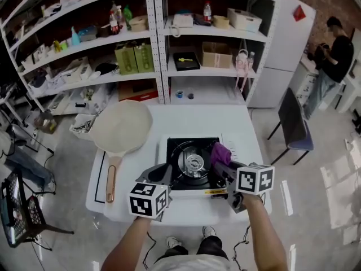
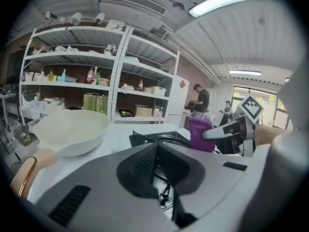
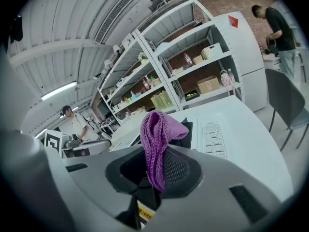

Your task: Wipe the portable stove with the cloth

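White bench (image 1: 248, 123) carries a wide cream pan (image 1: 121, 127) on its left and the black portable stove (image 1: 176, 148) near the front edge. Left claw (image 2: 166, 178) hangs by the stove's near-left corner, jaws together, empty. Right claw (image 3: 153, 178) pinches the purple cloth (image 3: 157, 134) above the stove's right side.

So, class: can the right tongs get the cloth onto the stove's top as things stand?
Probably yes. The right tongs, shut on the purple cloth, hang over the right side of the stove, and nothing shows between cloth and stove top. The left tongs sit at its left edge.
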A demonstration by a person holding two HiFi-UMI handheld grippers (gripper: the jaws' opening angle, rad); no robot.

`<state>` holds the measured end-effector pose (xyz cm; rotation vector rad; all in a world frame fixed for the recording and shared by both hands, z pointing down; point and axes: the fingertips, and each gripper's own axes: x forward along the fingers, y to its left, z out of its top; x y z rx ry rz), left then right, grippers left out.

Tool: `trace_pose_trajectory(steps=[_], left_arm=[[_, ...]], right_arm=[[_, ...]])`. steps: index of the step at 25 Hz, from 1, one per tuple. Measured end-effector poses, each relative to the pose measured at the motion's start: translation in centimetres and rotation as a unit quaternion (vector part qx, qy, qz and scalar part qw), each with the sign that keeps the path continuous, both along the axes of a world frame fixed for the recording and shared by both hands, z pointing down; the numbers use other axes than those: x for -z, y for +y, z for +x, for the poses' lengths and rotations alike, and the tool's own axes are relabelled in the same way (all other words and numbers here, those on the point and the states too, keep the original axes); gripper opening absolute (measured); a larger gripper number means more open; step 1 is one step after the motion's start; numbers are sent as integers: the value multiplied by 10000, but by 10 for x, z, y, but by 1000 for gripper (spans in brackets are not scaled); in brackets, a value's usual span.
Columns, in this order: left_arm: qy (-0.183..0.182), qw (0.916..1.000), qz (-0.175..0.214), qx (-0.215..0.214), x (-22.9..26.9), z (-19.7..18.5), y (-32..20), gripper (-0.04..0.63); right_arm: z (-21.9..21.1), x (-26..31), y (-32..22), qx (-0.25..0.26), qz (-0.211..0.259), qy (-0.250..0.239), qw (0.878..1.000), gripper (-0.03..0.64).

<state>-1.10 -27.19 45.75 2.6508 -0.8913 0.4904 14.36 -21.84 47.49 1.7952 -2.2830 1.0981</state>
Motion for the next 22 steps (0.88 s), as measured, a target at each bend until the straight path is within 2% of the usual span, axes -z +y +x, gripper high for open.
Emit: trace_pose_trajectory(steps=[7, 11, 14, 18, 22], left_arm=[[66, 9997, -63, -243, -1, 6, 2, 3], [91, 9997, -62, -227, 0, 9, -3, 3], [92, 9998, -54, -145, 3, 11, -9, 3], [57, 10000, -56, 31, 2, 11, -15, 3], [-26, 9997, -23, 238, 1, 10, -19, 3]], right_arm=[[-4, 1, 16, -21, -139, 250, 9996, 66], [4, 18, 9, 100, -93, 691, 9975, 66], [14, 41, -5, 215, 66, 725, 9971, 66], [21, 61, -33, 493, 228, 720, 9959, 66], [12, 71, -71, 1007, 310, 665, 9922, 66]])
